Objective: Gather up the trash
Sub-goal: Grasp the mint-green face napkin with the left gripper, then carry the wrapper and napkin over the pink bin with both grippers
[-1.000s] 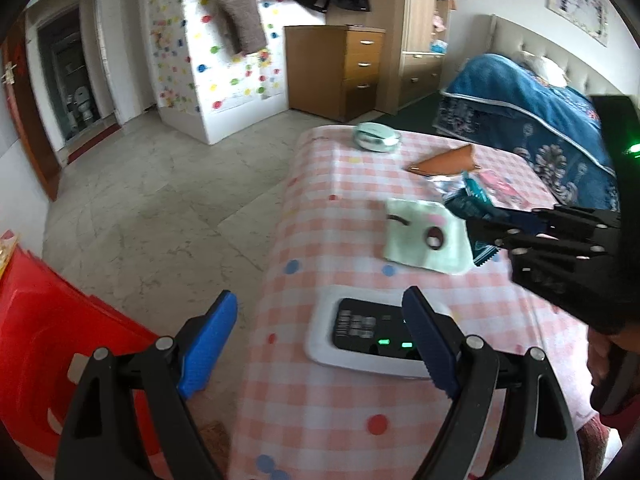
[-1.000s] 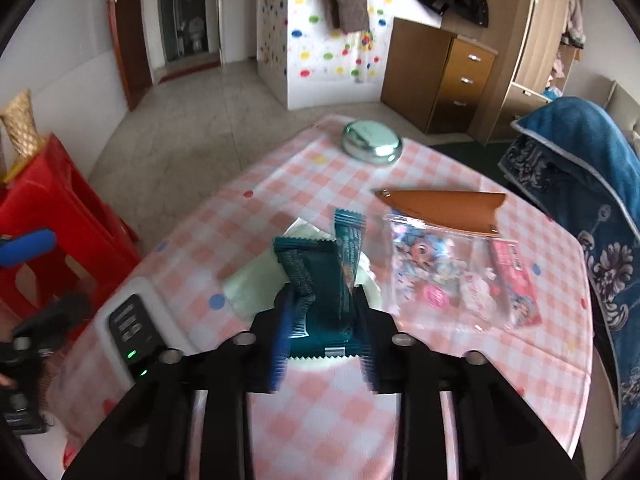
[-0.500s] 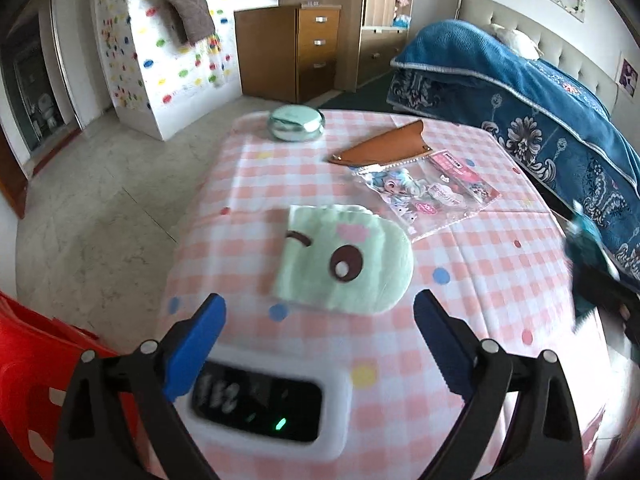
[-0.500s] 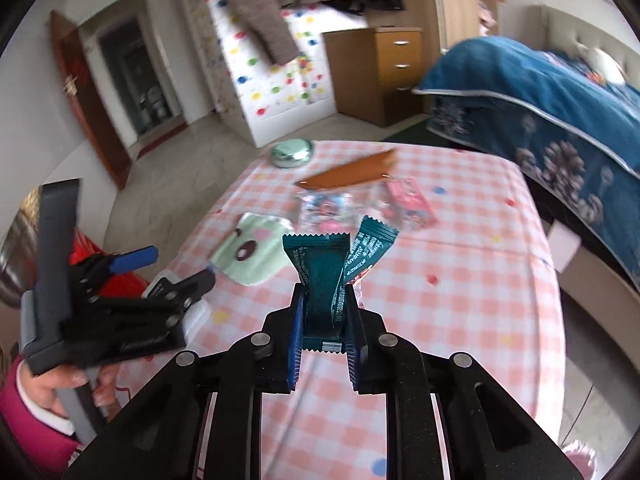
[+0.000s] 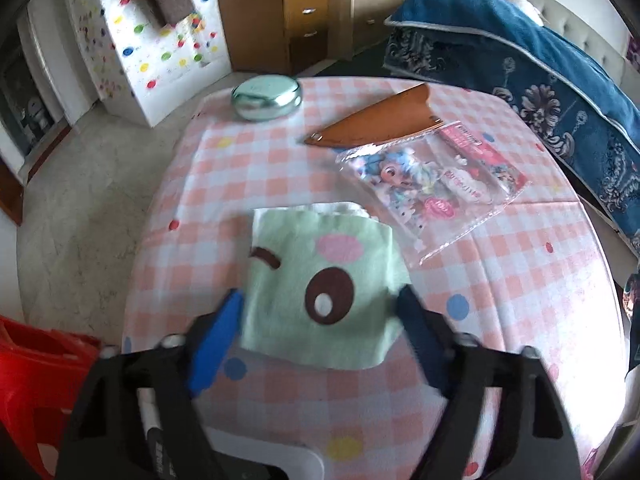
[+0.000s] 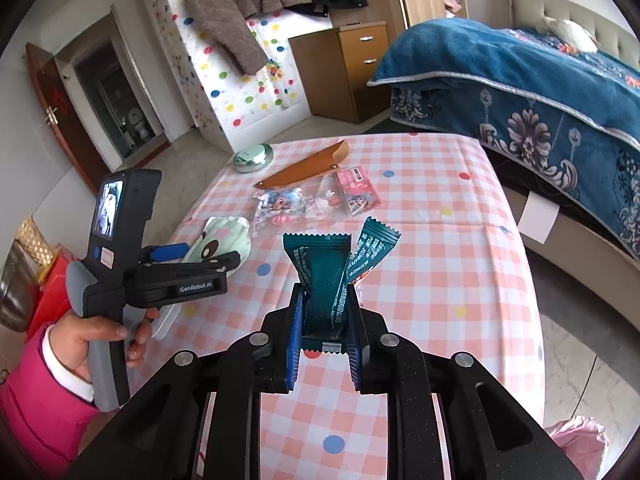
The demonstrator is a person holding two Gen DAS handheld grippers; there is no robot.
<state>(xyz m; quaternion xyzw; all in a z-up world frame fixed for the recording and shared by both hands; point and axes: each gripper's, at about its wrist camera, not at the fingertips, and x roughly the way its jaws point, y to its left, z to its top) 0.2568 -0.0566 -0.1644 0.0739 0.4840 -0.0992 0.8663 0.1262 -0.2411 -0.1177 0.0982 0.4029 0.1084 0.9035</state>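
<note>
My right gripper point(image 6: 325, 330) is shut on dark teal snack wrappers point(image 6: 325, 276) and holds them up above the pink checked table point(image 6: 440, 264). My left gripper point(image 5: 320, 336) is open, its blue pads either side of the near edge of a pale green tissue pack with a winking face point(image 5: 316, 276). The left gripper also shows in the right wrist view point(image 6: 188, 258), low over the same green pack point(image 6: 220, 238). A clear plastic packet with cartoon dolls point(image 5: 432, 184) lies beyond it.
A brown leather sheath point(image 5: 380, 122) and a round mint tin point(image 5: 266, 96) lie at the table's far side. A white device point(image 5: 264, 460) sits under the left gripper. A red stool point(image 5: 36, 380) stands left, a blue-covered bed point(image 6: 540, 92) right. A pink bag point(image 6: 580, 440) is on the floor.
My left gripper moved forward over the table until its pads flank the green pack. My right gripper drew back and rose with the teal wrappers still held.
</note>
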